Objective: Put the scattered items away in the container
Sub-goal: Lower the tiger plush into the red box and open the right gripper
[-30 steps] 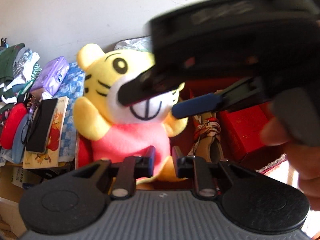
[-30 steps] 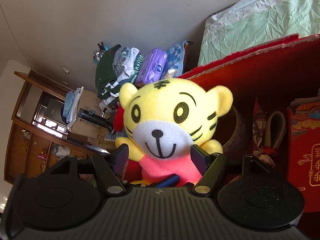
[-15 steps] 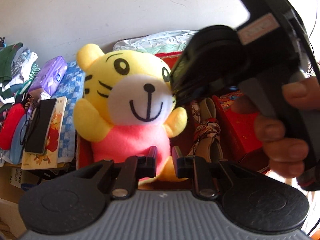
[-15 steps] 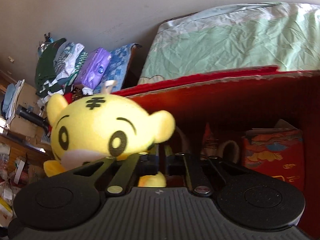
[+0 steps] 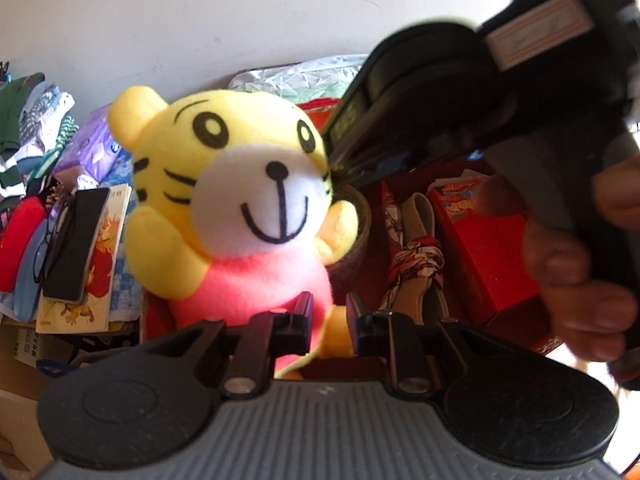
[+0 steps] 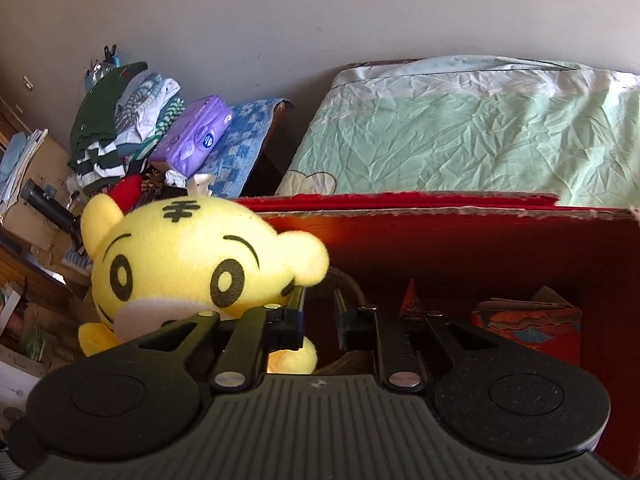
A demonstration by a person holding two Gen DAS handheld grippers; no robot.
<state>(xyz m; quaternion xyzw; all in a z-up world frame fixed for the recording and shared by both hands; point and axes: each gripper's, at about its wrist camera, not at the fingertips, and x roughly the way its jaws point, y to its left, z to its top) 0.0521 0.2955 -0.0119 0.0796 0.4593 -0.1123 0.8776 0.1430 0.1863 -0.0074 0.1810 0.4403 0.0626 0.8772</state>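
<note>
A yellow tiger plush (image 5: 248, 200) in a pink shirt stands upright in front of my left gripper (image 5: 330, 316), which is shut on its lower edge and foot. Behind it is the open red cardboard box (image 6: 480, 248). In the right wrist view the plush (image 6: 180, 256) sits low and left, and my right gripper (image 6: 320, 312) is shut with only a dark gap between its fingers; its left finger touches the plush's cheek. From the left wrist view, the right gripper (image 5: 336, 160) comes in from the upper right, held by a hand (image 5: 580, 272).
Inside the box lie a red carton (image 5: 492, 248) and a sandal wrapped in patterned cloth (image 5: 416, 248). A pale green pillow (image 6: 480, 132) lies behind the box. Folded clothes (image 6: 116, 120), a purple tissue pack (image 6: 196, 132) and a book with a black case (image 5: 76, 240) crowd the left.
The right gripper, open around the plush a second ago, has shut and drawn off to the plush's right cheek. The plush stays in the left gripper.
</note>
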